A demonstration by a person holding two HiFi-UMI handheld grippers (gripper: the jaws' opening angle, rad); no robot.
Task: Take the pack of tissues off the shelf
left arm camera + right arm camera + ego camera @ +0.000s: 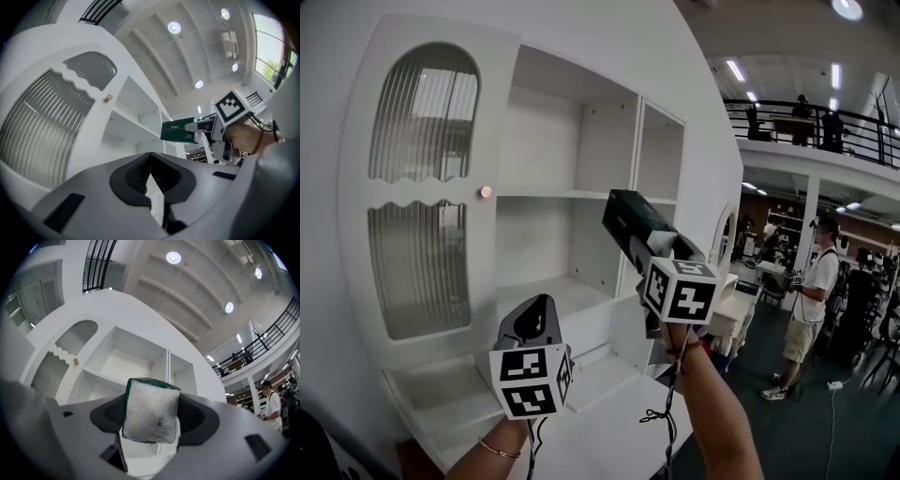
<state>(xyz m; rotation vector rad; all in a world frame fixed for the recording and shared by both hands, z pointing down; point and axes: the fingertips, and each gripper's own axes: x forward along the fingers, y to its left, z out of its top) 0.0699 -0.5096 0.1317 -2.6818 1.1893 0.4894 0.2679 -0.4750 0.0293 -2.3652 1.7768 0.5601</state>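
The pack of tissues is dark green with a clear white end. My right gripper is shut on it and holds it in the air just in front of the white cabinet's open shelves, near the divider of the narrow right bay. The left gripper view shows the pack tilted, clear of the shelf boards. My left gripper is lower and to the left, in front of the bottom compartment. It is shut, with nothing between its tips.
The cabinet has a ribbed-glass door with a small round knob at the left. A white ledge juts out below my grippers. A person stands on the dark floor at the right, near desks and equipment.
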